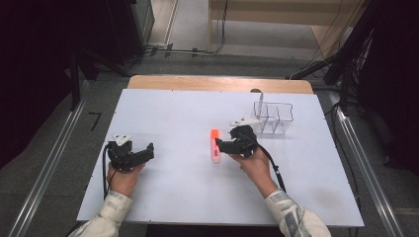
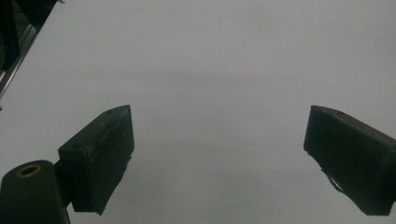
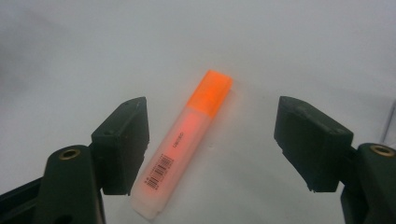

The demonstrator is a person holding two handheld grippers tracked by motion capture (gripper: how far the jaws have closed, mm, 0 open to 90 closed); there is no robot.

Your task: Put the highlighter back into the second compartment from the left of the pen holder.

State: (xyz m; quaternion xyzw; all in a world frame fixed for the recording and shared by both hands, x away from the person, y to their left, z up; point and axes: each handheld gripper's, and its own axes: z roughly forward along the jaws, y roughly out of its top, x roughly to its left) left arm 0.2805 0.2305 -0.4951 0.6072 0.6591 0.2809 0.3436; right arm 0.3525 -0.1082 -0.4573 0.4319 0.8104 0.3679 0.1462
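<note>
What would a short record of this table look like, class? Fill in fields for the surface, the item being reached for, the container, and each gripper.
surface: white table top
item: orange highlighter, lying flat, cap on, pointing away from the person
container: clear divided organiser, far right of the table, apart from the highlighter
right gripper: jaws open, one to each side of the highlighter, not closed on it
left gripper: jaws open over bare table, nothing between them
</note>
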